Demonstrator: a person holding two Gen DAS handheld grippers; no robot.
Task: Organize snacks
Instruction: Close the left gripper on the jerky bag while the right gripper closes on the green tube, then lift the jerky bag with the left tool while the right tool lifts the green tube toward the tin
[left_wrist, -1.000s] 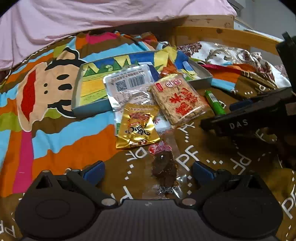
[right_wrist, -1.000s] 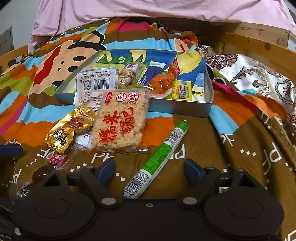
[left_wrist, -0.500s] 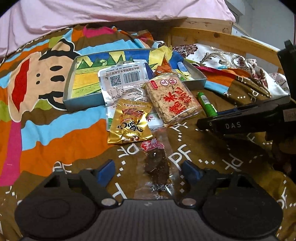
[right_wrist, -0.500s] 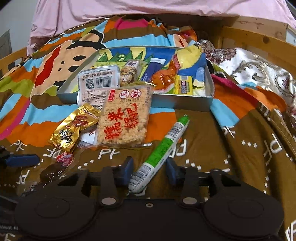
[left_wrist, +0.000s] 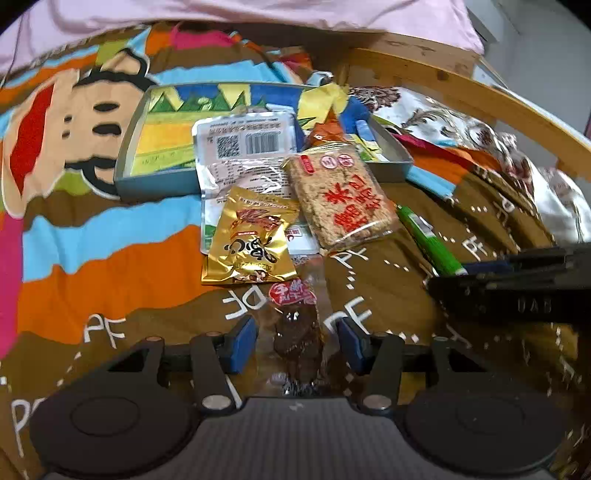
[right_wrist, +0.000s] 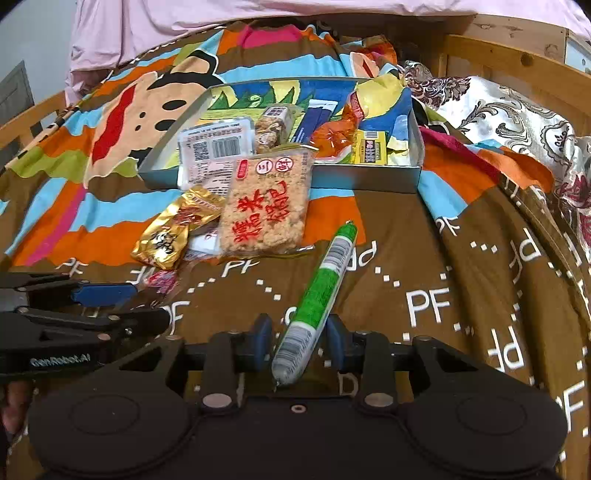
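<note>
Left gripper (left_wrist: 297, 341): jaws have just been closing in around the clear packet of dark dried snack (left_wrist: 297, 332); the blue pads (left_wrist: 242, 343) stand just beside the wrapper's edges, and whether they press it yet I cannot tell.
Dark snack packet: flat on the brown part of the cartoon blanket (left_wrist: 110, 266), red label end pointing away, just below the gold packet.
Right gripper (right_wrist: 300, 341): jaws have just been closing, and now they're clamped on the near end of the green sausage stick (right_wrist: 317, 299), pads against both sides.
Sausage stick: slants up and away from the jaws toward the rice cracker, its far tip near the cracker's corner.
Rice cracker pack (right_wrist: 267, 206): red lettering, leaning on the front wall of the tray.
Gold packet (right_wrist: 177, 229): just left of the cracker, overlapping a white barcode pouch (right_wrist: 214, 151) that hangs over the tray's front rim.
Tray (right_wrist: 369, 177): shallow grey box with a bright landscape print inside; several small snacks piled at its right end.
Surroundings: pink bedding (right_wrist: 184, 18) behind, wooden bed frame (right_wrist: 517, 62) at right.
</note>
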